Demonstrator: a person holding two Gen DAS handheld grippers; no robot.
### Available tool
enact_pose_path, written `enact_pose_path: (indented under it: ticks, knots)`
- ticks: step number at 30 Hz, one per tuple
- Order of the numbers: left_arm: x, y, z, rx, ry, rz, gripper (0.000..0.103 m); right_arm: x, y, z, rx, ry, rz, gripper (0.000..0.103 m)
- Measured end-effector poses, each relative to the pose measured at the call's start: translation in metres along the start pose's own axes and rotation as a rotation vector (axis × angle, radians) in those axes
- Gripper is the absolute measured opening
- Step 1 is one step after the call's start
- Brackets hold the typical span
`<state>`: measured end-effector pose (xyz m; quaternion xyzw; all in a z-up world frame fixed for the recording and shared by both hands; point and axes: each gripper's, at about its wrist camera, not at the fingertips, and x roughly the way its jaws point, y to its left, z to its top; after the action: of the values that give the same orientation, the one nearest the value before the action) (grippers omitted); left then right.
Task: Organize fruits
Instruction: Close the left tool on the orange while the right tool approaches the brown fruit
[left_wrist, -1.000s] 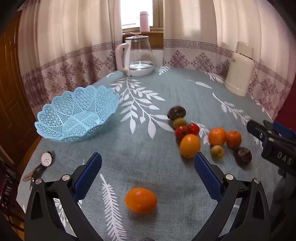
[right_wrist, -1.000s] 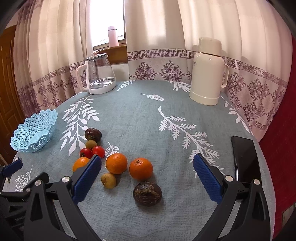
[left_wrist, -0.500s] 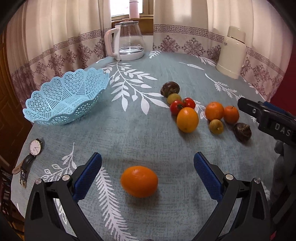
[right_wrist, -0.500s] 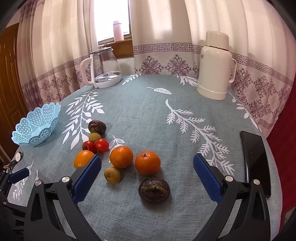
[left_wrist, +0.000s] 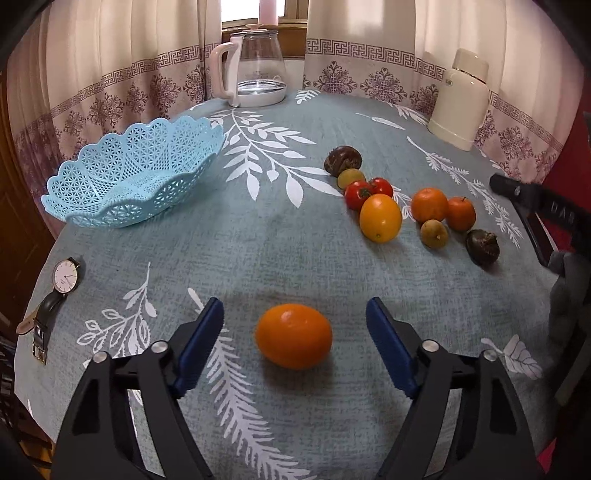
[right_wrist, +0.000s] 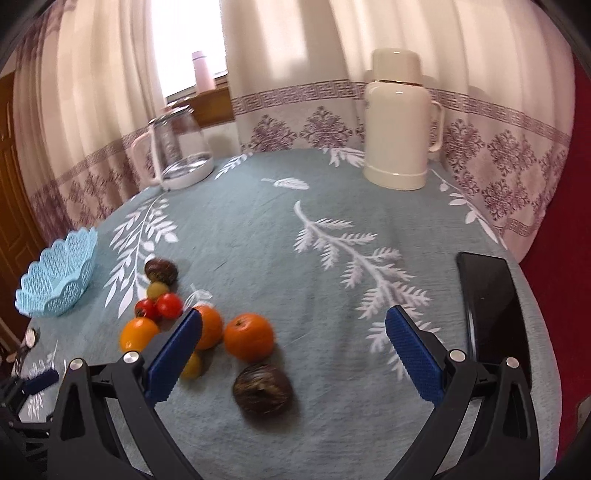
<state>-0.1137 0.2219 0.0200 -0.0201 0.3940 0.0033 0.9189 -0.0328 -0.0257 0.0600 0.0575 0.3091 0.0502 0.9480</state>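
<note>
Our left gripper (left_wrist: 294, 334) stood wide open around a lone orange (left_wrist: 293, 341), seemingly not touching it. Our right gripper (right_wrist: 293, 345) gaped empty above the fruit cluster (right_wrist: 207, 325). The blue basket (left_wrist: 136, 177) sat far left.

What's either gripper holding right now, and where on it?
Nothing. The left gripper is open, straddling the lone orange without touching it. The right gripper is open too, above the fruit cluster.

Left tool (left_wrist: 294, 325) spread wide, low; right tool (right_wrist: 293, 325) likewise spread.
</note>
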Motion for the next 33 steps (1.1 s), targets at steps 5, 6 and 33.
enact_pose_path:
  ticks: [5, 6, 33]
  knots:
    - [0.007, 0.004, -0.002, -0.012, 0.021, -0.018, 0.059, 0.005, -0.010, 0.000, 0.022, 0.010, 0.015, 0.098]
    - [0.008, 0.004, -0.002, -0.013, 0.023, -0.021, 0.059, 0.007, -0.009, -0.002, 0.023, 0.020, 0.028, 0.098]
    - [0.008, 0.007, -0.006, -0.009, 0.027, -0.029, 0.059, 0.026, 0.017, -0.033, -0.063, 0.179, 0.110, 0.073]
